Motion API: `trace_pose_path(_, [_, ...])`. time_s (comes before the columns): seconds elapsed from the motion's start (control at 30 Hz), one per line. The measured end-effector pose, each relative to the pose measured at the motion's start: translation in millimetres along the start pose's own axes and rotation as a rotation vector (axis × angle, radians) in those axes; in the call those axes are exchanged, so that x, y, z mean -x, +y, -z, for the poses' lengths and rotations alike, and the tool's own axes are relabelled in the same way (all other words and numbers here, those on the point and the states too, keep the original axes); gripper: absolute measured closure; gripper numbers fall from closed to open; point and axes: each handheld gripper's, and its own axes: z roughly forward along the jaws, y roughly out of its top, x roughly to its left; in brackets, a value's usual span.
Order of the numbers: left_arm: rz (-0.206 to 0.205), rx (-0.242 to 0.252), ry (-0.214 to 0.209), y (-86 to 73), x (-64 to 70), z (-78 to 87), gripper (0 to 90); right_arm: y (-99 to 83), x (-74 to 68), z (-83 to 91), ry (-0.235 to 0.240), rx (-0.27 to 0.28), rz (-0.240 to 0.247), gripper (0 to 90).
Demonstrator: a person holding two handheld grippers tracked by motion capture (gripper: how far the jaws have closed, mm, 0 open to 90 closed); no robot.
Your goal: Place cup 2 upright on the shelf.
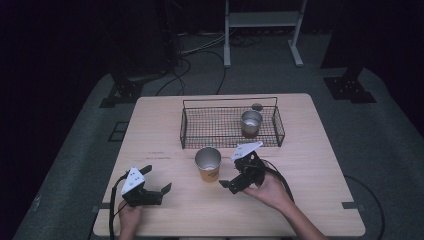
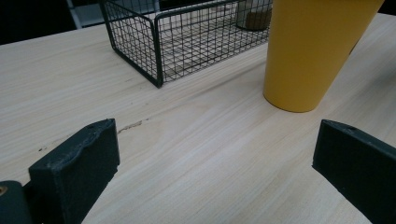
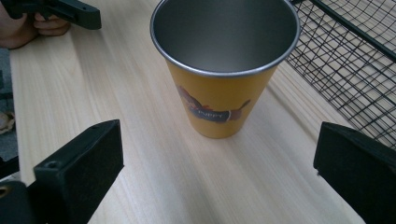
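You have bare table on the left and along the near edge. The yellow cup stands upright near the middle, just in front of the wire basket, where a second cup sits. Your right gripper is beside the yellow cup, jaws spread wide around empty air, touching nothing. Your left gripper rests well apart near the front edge, also wide open and empty.
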Motion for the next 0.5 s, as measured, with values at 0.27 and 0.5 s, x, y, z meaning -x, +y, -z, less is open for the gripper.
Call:
trace_pose_path(0.27, [0.003, 0.002, -0.001, 0.0, 0.0, 0.0, 0.0, 9.6, -1.6, -9.4, -0.005, -0.002, 0.008, 0.8])
trace_pose_path(0.5, [0.004, 0.004, 0.0, 0.0, -0.1, 0.0, 0.0, 13.8, -0.5, -16.8, -0.012, -0.003, 0.004, 0.8])
